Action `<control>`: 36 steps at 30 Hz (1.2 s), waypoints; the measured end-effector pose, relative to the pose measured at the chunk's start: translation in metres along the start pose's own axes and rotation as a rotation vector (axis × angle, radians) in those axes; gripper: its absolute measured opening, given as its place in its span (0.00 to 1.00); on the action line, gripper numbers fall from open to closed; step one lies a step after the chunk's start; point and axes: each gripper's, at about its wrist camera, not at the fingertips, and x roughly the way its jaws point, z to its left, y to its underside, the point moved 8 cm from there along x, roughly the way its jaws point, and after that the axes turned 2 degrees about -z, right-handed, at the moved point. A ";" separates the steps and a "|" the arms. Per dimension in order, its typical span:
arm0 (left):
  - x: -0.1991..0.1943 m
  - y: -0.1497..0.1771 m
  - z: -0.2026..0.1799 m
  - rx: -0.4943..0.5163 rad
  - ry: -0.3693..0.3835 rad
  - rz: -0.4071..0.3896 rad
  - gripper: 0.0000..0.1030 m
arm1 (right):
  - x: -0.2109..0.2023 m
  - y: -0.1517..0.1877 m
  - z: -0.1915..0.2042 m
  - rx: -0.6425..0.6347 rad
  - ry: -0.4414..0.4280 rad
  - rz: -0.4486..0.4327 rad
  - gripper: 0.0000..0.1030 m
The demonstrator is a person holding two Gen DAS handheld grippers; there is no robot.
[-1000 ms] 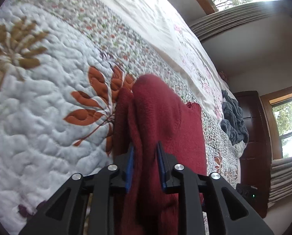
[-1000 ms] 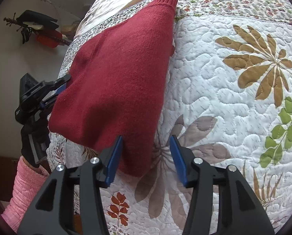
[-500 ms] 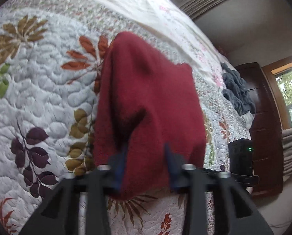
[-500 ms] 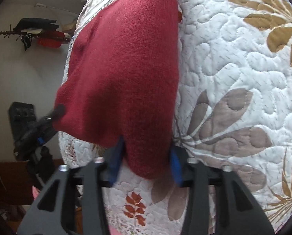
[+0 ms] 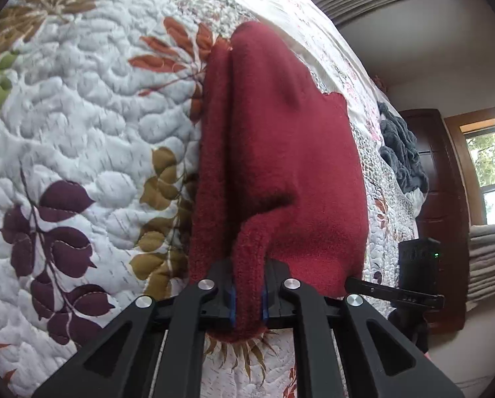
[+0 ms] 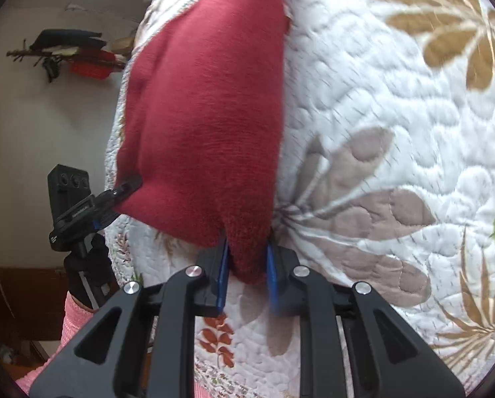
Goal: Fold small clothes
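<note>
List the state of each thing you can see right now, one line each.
red garment: near edge lifted, far part lying on the quilt, gripped at two corners.
left gripper: shut on a near corner of the garment.
right gripper: shut on the other near corner.
quilt: spread flat under the garment.
grey blanket: bunched up.

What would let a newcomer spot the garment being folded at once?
Start from the white quilt with stitched leaf patterns that covers the bed. Near its edge lies the dark red sweater, pinched at one corner by the left claw and at another by the right claw. It is the only plain red item; the grey blanket lies farther off.
</note>
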 end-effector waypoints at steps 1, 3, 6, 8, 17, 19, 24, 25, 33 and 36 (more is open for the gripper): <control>-0.001 0.000 0.000 -0.004 0.004 -0.003 0.12 | 0.001 -0.001 -0.001 0.004 -0.003 0.000 0.20; -0.005 0.000 -0.002 -0.002 0.003 -0.004 0.15 | -0.002 -0.002 -0.001 -0.002 0.018 0.001 0.33; -0.019 0.000 -0.009 0.018 -0.029 -0.025 0.28 | -0.016 -0.003 0.005 -0.052 0.071 -0.033 0.38; -0.034 0.002 -0.022 0.069 -0.064 -0.075 0.40 | -0.025 -0.003 0.013 -0.080 0.103 -0.068 0.38; -0.038 0.014 -0.030 0.196 -0.220 -0.121 0.43 | -0.018 -0.001 0.023 -0.150 0.204 -0.101 0.36; -0.032 0.014 -0.023 0.190 -0.235 -0.108 0.43 | -0.009 0.001 0.019 -0.142 0.224 -0.092 0.35; -0.021 0.017 0.000 0.142 -0.252 -0.075 0.45 | 0.004 -0.002 0.009 -0.105 0.212 -0.072 0.36; -0.020 0.018 0.002 0.128 -0.240 -0.073 0.45 | 0.003 -0.001 0.009 -0.105 0.210 -0.070 0.36; -0.046 0.007 -0.016 0.094 -0.087 -0.085 0.45 | -0.024 -0.010 0.021 -0.133 0.157 -0.106 0.42; -0.057 -0.017 -0.023 0.085 -0.055 -0.115 0.53 | -0.037 -0.025 0.028 -0.127 0.115 -0.135 0.42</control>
